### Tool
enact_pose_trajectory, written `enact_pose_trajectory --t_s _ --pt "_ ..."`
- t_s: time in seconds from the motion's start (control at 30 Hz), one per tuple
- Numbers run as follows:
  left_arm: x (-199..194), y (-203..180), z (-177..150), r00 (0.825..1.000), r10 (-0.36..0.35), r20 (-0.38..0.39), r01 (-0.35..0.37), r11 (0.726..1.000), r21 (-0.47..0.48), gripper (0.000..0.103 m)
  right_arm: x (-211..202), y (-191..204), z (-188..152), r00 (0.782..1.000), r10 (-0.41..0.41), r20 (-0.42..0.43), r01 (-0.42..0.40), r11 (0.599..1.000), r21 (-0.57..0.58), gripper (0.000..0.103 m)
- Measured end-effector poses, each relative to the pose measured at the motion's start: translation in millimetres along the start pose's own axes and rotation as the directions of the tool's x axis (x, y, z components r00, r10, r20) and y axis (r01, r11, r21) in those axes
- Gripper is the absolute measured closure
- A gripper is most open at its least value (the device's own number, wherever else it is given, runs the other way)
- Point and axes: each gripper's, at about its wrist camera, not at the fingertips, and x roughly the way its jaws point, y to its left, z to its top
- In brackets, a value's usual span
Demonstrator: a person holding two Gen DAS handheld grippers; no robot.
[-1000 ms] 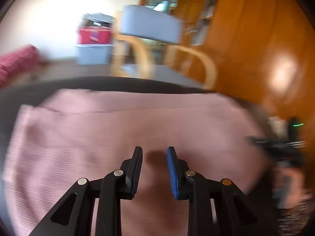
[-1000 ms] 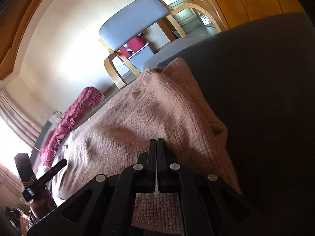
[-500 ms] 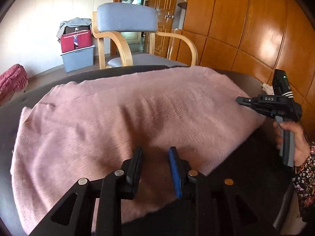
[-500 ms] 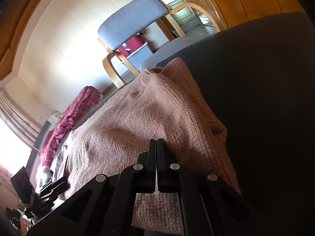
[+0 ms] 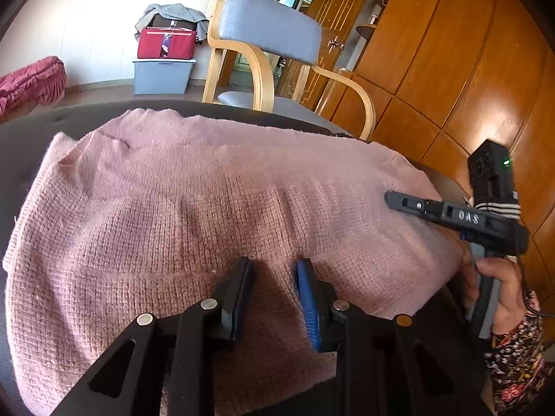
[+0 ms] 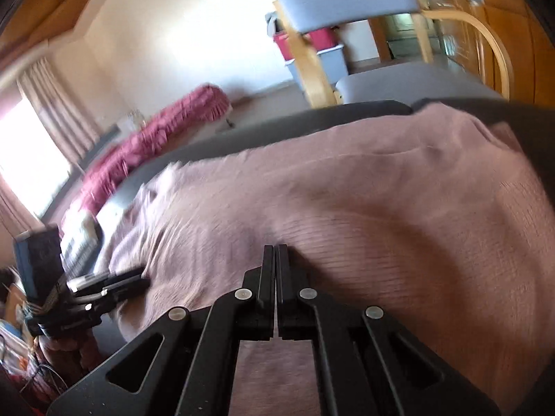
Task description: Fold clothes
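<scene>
A pink knitted sweater [image 5: 208, 208] lies spread flat on a dark grey table [image 5: 27, 131]. My left gripper [image 5: 274, 263] hovers over the sweater's near hem, jaws apart, nothing pinched between them. At the sweater's right edge, a hand holds my right gripper [image 5: 390, 197], its tip over the knit. In the right wrist view the right gripper [image 6: 275, 248] is shut above the sweater [image 6: 381, 190], with no cloth seen between its pads. The left gripper [image 6: 138, 280] shows at that view's left, at the sweater's edge.
A wooden armchair with grey cushions [image 5: 270, 31] stands just behind the table. A grey storage box [image 5: 163, 76] with a red bag on top sits by the white wall. Wooden cupboards [image 5: 451, 69] fill the right. A red bedspread [image 6: 156, 131] lies far left.
The right gripper has swung sideways across the sweater and rolled, still shut. The left gripper has drawn back a little toward the sweater's near hem, its jaws still apart.
</scene>
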Motion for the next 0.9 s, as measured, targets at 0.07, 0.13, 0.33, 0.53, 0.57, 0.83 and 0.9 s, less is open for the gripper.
enact_pose_trajectory --t_s 0.07,0.13,0.33,0.53,0.57,0.83,0.9 --pt "0 1 -2 1.000 -0.007 0.002 0.007 1.000 -0.006 0.075 -13 -29 2 0.996 -0.065 0.053 0.058 0.991 0.119 0.103" --pt "-1 2 -3 1.000 -0.012 0.003 0.012 1.000 -0.010 0.075 -26 -49 4 0.992 -0.104 0.075 0.090 0.982 0.168 0.103" --pt "-1 0 -3 1.000 -0.005 0.005 0.005 1.000 -0.005 0.075 -64 -64 17 0.979 -0.128 0.158 0.104 0.983 0.152 0.100" --pt "-3 0 -3 1.000 -0.005 0.005 0.005 1.000 -0.005 0.075 -46 -88 23 0.969 -0.243 0.045 0.235 0.962 0.136 0.103" --pt "-3 0 -3 1.000 -0.006 0.005 0.006 1.000 -0.006 0.075 -51 -97 23 0.962 -0.263 0.070 0.247 0.953 0.175 0.103" --pt "-2 2 -2 1.000 -0.013 0.008 0.013 1.000 -0.012 0.075 -66 -112 21 0.938 -0.320 0.135 0.275 0.921 0.275 0.101" --pt "-2 1 -3 1.000 -0.010 0.008 0.010 1.000 -0.010 0.075 -68 -91 23 0.932 -0.329 0.153 0.292 0.931 0.221 0.099"
